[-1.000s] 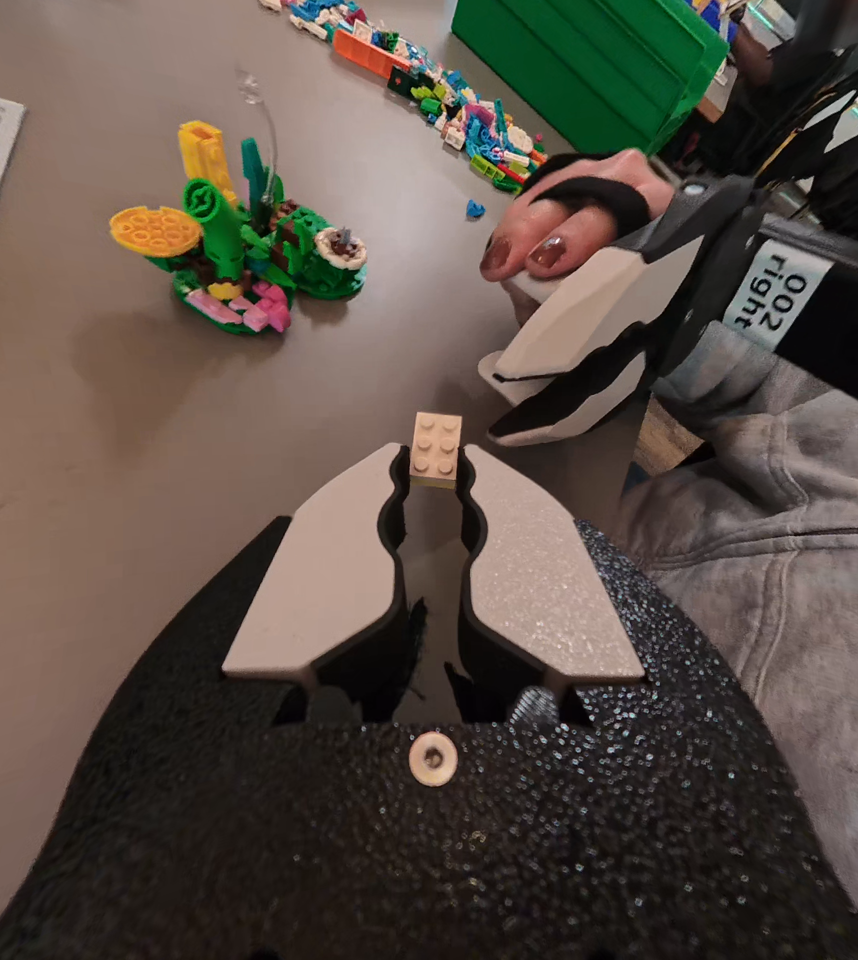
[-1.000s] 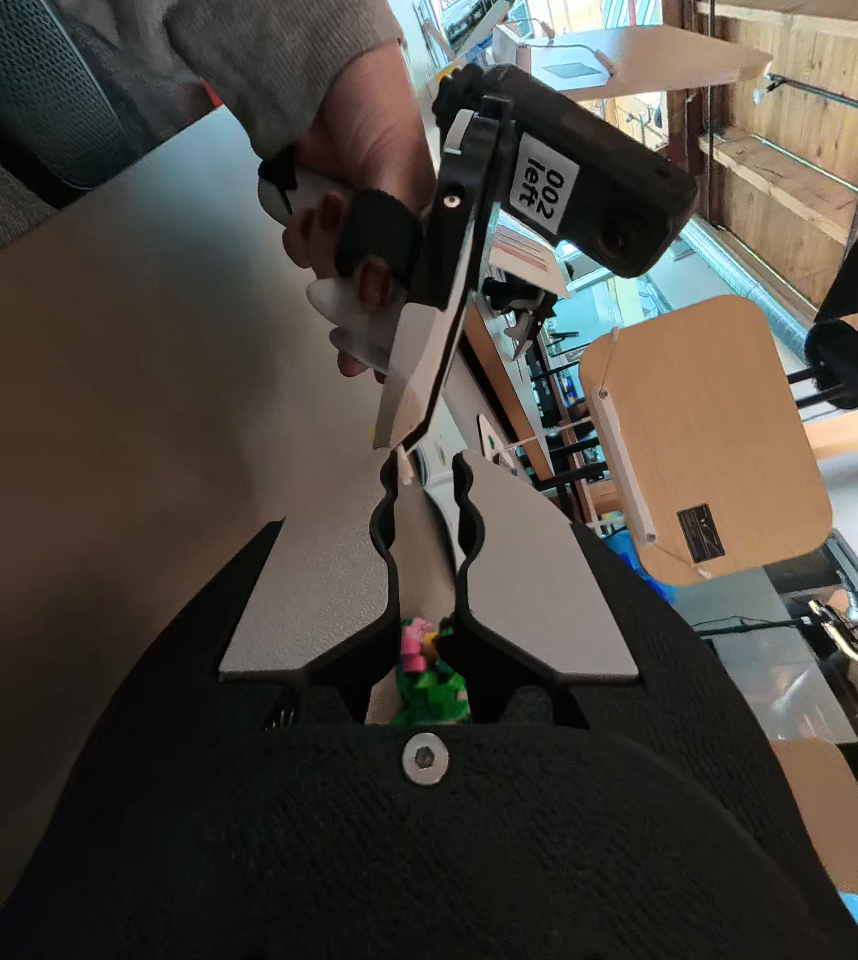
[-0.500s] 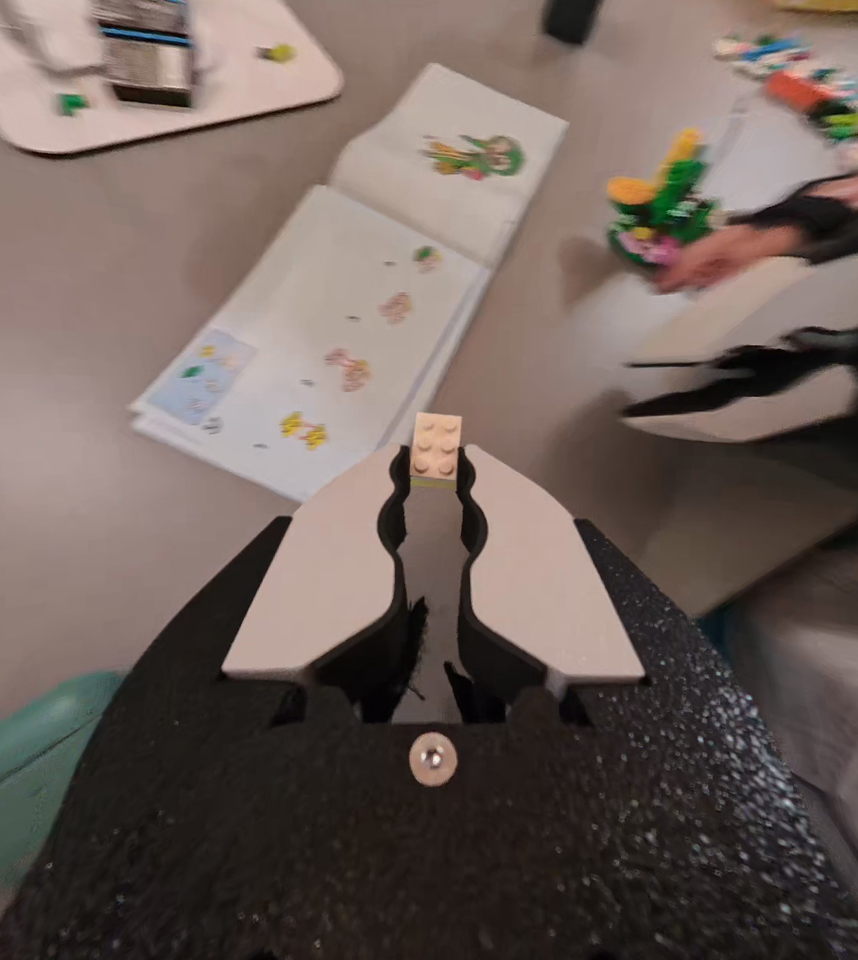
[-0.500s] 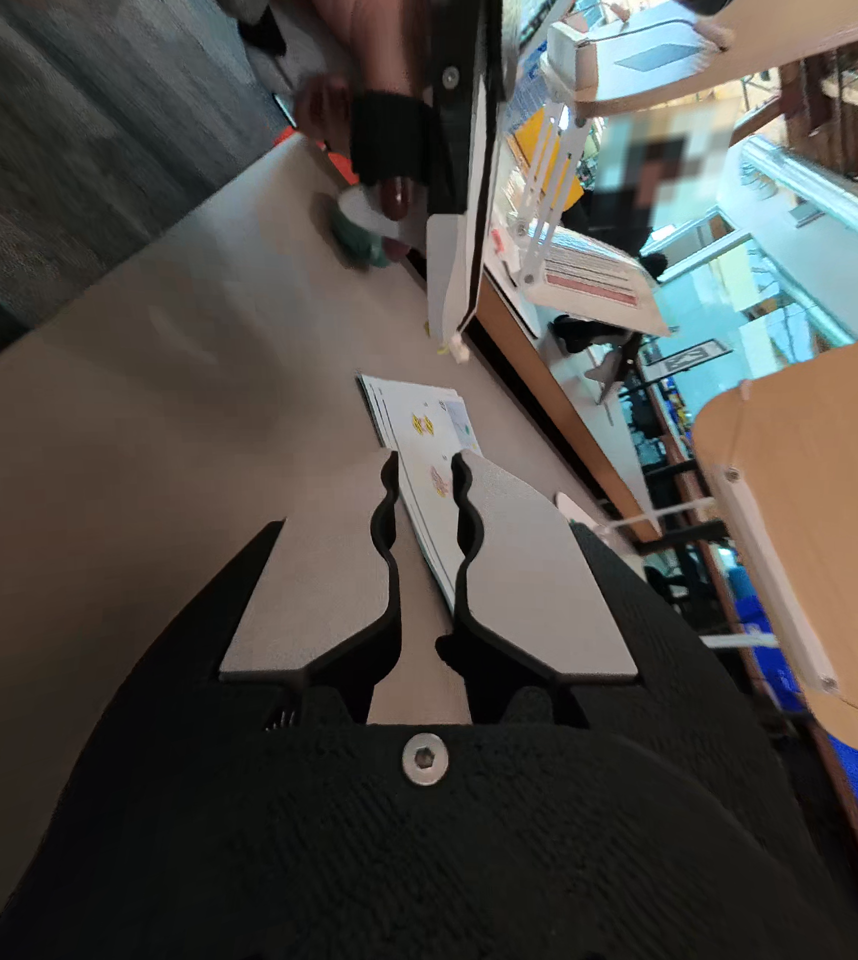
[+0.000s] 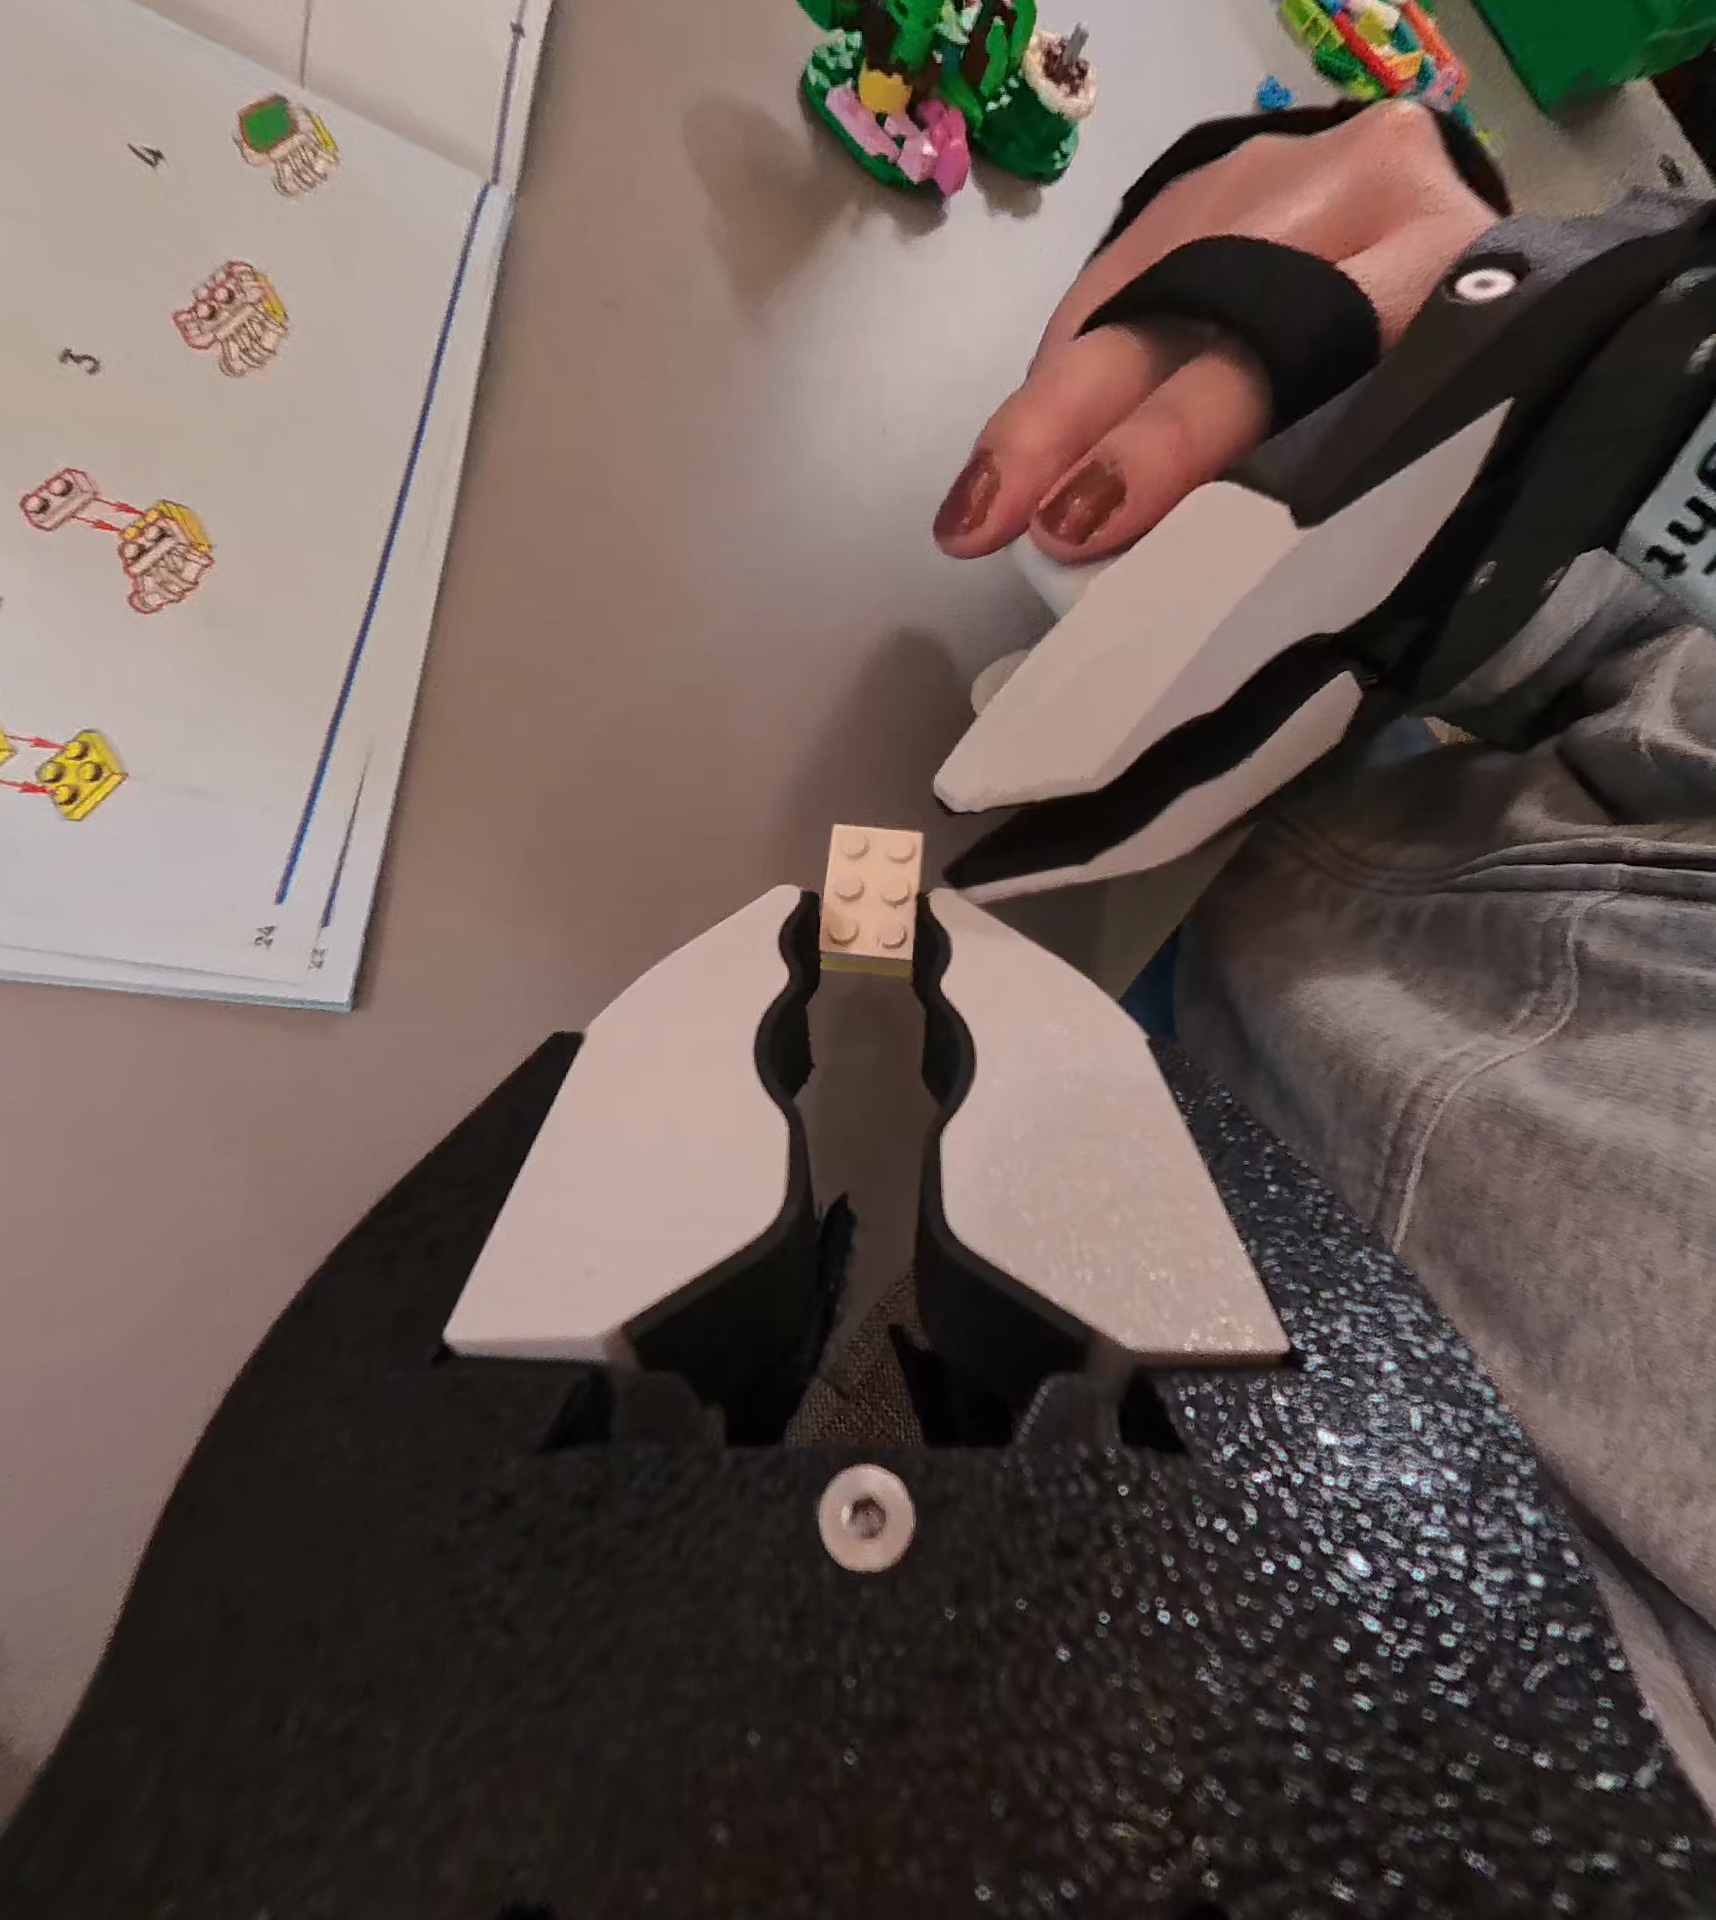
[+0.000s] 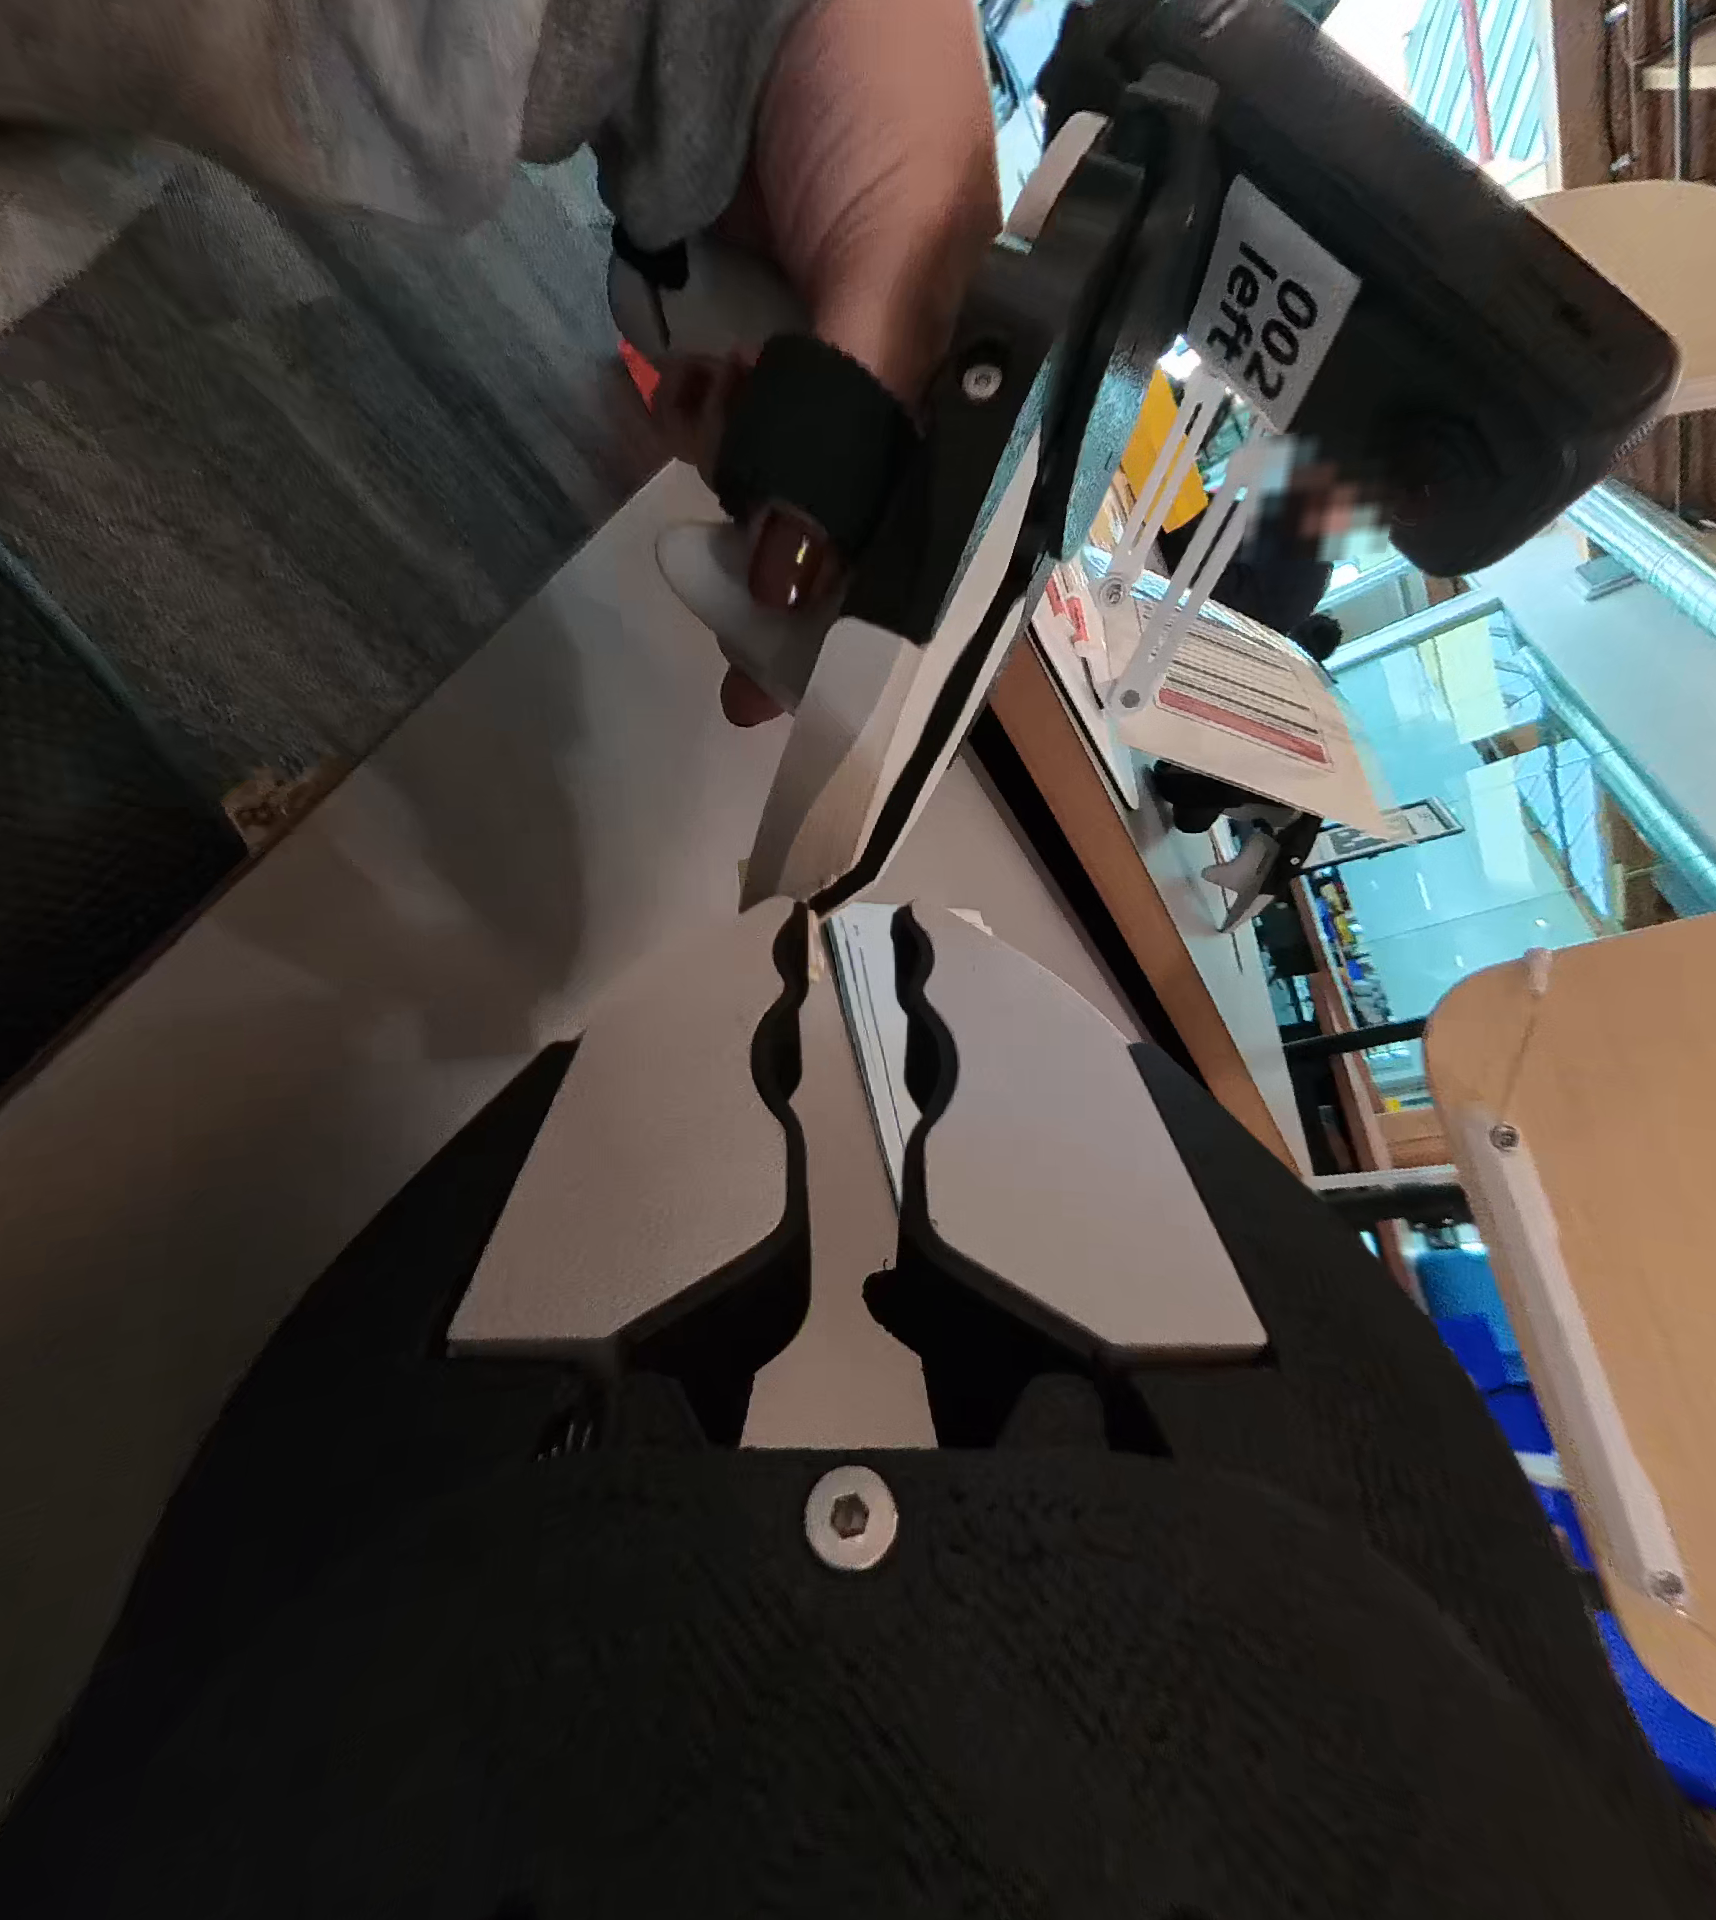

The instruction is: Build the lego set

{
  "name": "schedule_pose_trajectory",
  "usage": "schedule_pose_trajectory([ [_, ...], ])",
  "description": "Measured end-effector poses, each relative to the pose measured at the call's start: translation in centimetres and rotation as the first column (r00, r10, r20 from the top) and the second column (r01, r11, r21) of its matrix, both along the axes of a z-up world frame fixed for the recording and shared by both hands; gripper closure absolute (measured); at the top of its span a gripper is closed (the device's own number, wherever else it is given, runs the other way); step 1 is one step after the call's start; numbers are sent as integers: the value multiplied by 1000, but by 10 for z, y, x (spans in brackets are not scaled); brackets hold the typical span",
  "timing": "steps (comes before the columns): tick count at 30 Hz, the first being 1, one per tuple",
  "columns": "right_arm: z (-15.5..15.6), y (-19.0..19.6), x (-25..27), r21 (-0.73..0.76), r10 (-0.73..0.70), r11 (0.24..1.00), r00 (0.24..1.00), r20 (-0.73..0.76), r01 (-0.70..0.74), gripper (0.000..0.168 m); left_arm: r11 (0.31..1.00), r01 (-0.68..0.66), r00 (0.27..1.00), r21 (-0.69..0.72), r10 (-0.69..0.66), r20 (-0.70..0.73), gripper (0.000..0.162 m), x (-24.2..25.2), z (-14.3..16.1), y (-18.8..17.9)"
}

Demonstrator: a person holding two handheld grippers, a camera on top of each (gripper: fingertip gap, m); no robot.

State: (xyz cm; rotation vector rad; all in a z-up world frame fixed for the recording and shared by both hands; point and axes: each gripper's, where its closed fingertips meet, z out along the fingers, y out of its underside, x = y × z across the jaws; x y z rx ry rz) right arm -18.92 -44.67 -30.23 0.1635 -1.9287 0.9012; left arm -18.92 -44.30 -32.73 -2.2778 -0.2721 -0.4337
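Right at the near edge of the grey counter (image 5: 625, 582), the left gripper (image 5: 869, 914) is clenched on a small tan two-by-three Lego brick (image 5: 872, 889), studs facing the camera, with a thin yellow-green layer showing along the brick's lower edge. The brick sits pinched between the tips of the fingers (image 5: 698, 1081), held above the counter rather than resting on it.

Coming in from the right, the right gripper (image 5: 947, 831) points its tips at the brick's right side, just beside it; whether they touch cannot be told. In the right wrist view its own fingers (image 6: 667, 1132) stand slightly apart with nothing between them, so it is released, and the left gripper (image 6: 797, 894) crosses just ahead of its tips. A hand (image 5: 1238, 343) with a black strap across two fingers grips the right gripper's handle, and a grey sleeve (image 5: 1508, 1039) hangs off the counter's near edge.

An open instruction booklet (image 5: 158, 499) lies toward the counter's left edge, showing drawn building steps. Near the far edge stands the partly built Lego plant model (image 5: 937, 94), green with pink and white pieces. Toward the far right corner a loose heap of mixed bricks (image 5: 1373, 52) lies on the counter beside a green bin (image 5: 1602, 47); the bin's contents cannot be seen.
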Motion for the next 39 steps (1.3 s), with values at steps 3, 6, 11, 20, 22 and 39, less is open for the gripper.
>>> schedule_pose_trajectory([
  [3, -5, 4, 2, 43, 4, 999, 1000, 3, -4, 154, 1000, 12, 1000, 16, -12, 12, 145, 3, 2, 0],
  [6, -7, 2, 8, 35, 39, 999, 999, 31, -41, 155, 1000, 10, 999, 27, -11, 32, 145, 3, 3, -2],
  [11, -11, 2, 9, 81, 53, 995, 999, 8, -54, 155, 998, 55, 998, -2, -55, 41, 145, 10, -4, -3],
  [20, -28, 12, 10, 270, 55, 962, 997, -44, -41, 149, 997, 77, 994, 20, -78, 74, 145, 14, -3, 1],
  [22, -27, 10, 10, 265, 60, 963, 997, -56, -43, 151, 995, 94, 993, 35, -97, 73, 145, 17, 0, 4],
  [39, -28, 12, 6, 274, 40, 962, 994, -103, -10, 163, 992, 120, 985, 24, -122, 121, 145, 20, -7, 10],
])
